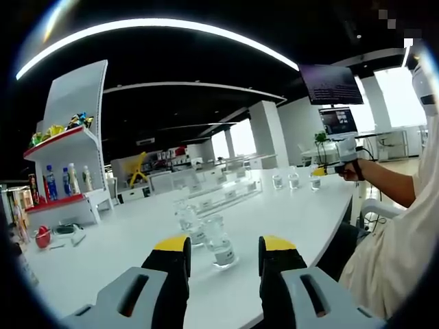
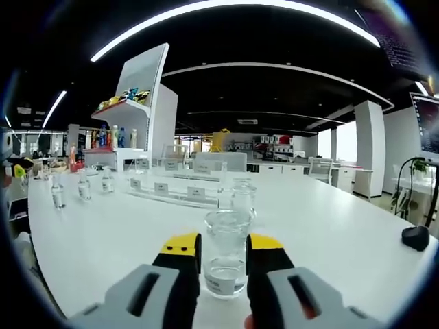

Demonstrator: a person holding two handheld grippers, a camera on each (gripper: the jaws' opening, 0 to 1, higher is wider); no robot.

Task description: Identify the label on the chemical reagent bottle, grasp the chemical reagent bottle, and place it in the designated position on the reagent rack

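Clear glass reagent bottle (image 2: 226,252) with a white label stands upright on the white counter (image 2: 329,233), between the right gripper (image 2: 223,248) jaws, which sit close on both sides of it; actual contact can't be told; second bottle (image 2: 243,197) just behind. In left gripper view, left gripper (image 1: 224,248) jaws are apart, nothing between; two bottles (image 1: 219,241) just ahead; clear reagent rack (image 1: 223,194) further back; display shelf (image 1: 72,161) with drinks at left.

Open-plan office: white desks (image 2: 357,233), monitors (image 1: 338,120), columns (image 1: 269,133).
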